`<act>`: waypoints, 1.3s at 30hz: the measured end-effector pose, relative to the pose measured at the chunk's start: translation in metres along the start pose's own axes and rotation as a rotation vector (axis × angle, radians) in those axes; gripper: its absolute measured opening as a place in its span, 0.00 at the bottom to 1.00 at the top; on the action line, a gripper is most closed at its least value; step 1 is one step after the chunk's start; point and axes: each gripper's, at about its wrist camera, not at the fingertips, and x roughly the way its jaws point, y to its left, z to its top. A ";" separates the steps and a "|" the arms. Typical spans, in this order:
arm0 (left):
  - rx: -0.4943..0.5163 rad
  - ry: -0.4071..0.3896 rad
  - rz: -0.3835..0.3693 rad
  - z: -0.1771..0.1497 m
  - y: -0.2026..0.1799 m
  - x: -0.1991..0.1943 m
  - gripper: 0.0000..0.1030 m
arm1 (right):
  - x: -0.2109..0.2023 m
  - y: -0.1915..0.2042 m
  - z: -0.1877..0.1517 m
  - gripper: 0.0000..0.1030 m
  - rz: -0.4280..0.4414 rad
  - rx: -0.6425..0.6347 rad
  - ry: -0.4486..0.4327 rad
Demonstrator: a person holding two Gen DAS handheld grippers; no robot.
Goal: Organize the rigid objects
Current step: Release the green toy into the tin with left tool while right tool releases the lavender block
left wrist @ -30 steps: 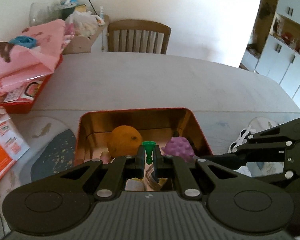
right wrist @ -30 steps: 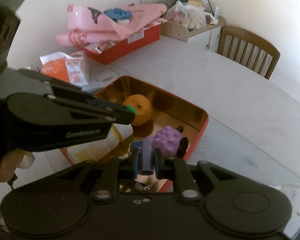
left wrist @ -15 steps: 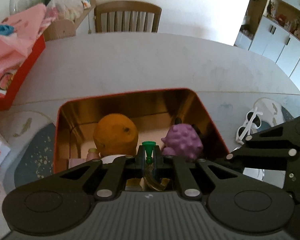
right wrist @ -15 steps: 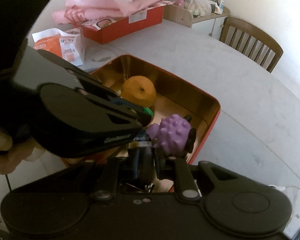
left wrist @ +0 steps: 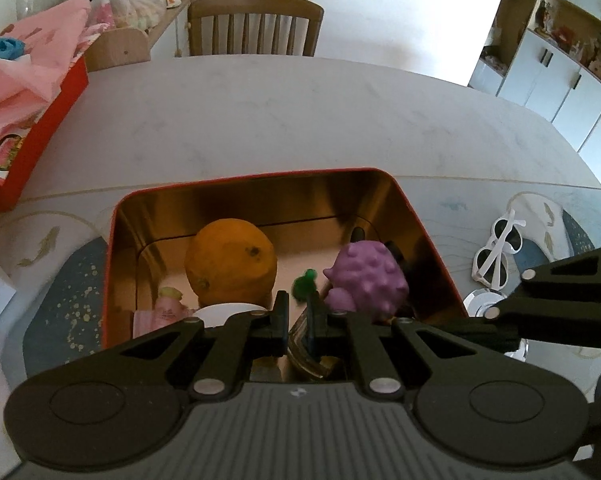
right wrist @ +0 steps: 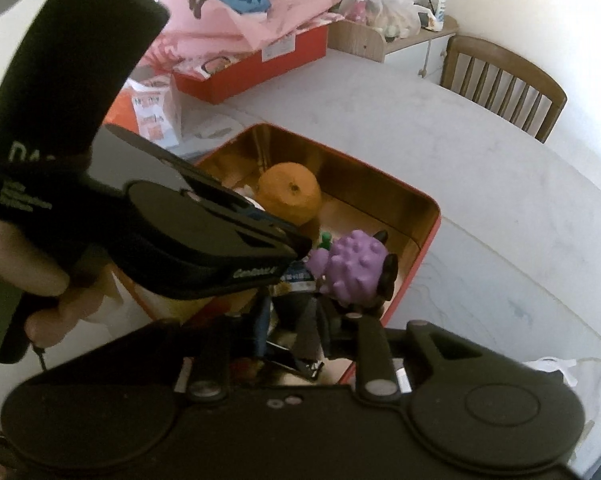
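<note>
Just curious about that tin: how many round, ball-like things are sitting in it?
2. An orange sits toward the tin's left side, and a purple knobbly ball toward its right. The grippers cover the near end, so more may be hidden.

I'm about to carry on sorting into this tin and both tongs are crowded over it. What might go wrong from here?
The green piece looks blurred just beyond the left tongs, perhaps dropping; it may bounce off the orange or the purple toy. The right tongs sit right under the left, so they may collide. White sunglasses beside the tin could get knocked.
</note>
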 end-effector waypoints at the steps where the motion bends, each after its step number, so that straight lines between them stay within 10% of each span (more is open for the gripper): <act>1: -0.002 -0.004 0.001 0.000 0.000 -0.003 0.08 | -0.003 -0.001 0.000 0.27 0.003 0.008 -0.005; 20: 0.008 -0.105 0.038 -0.012 -0.026 -0.059 0.14 | -0.075 -0.031 -0.024 0.55 0.001 0.138 -0.147; 29: -0.009 -0.162 0.061 -0.016 -0.050 -0.080 0.55 | -0.104 -0.059 -0.042 0.68 -0.011 0.171 -0.189; 39: -0.032 -0.199 0.080 -0.020 -0.085 -0.088 0.72 | -0.129 -0.106 -0.069 0.87 -0.032 0.221 -0.206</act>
